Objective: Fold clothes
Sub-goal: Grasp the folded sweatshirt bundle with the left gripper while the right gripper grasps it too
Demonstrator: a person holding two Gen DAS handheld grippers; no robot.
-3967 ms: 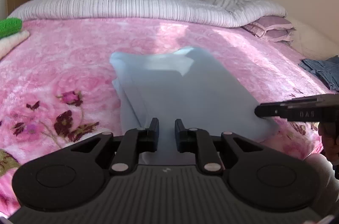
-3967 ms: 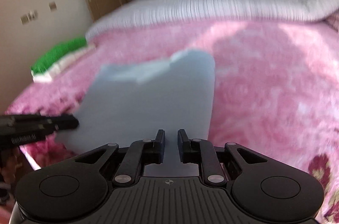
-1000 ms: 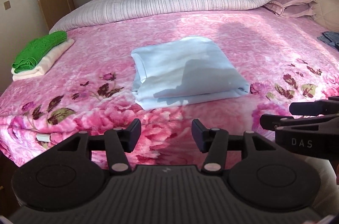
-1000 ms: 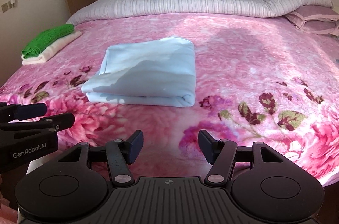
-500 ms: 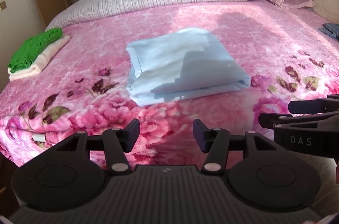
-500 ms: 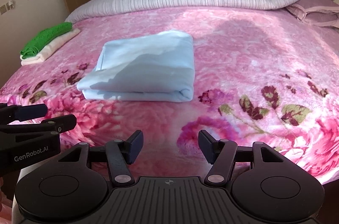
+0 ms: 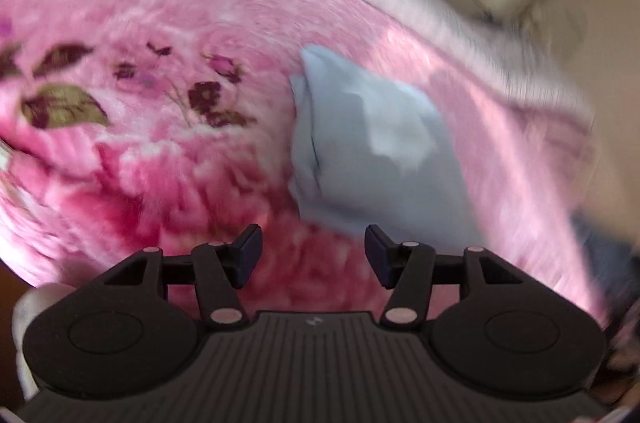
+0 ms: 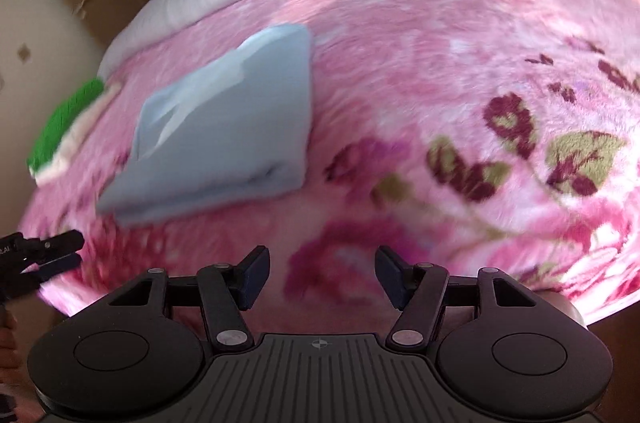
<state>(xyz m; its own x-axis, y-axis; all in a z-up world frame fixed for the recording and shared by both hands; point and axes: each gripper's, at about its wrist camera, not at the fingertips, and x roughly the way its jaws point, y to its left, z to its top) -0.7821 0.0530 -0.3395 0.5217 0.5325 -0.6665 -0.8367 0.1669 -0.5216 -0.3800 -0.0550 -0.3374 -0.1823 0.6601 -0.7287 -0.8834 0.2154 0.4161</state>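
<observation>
- Already folded into a thick, soft rectangle, the light-blue garment [image 7: 372, 147] lies on the pink floral blanket [image 7: 160, 151] of the bed, untouched.
- Judged risk: a careless pinch of only its top layer could peel the stack open; both views are blurred, so aim is uncertain.
- From the left tool [image 7: 312, 255], whose jaws are opening with nothing between them, it sits near one o'clock.
- From the right tool [image 8: 322, 275], released and empty, it lies around eleven o'clock.
- Farther off, a green-and-cream folded pile [image 8: 68, 131] rests at the bed's edge.
</observation>
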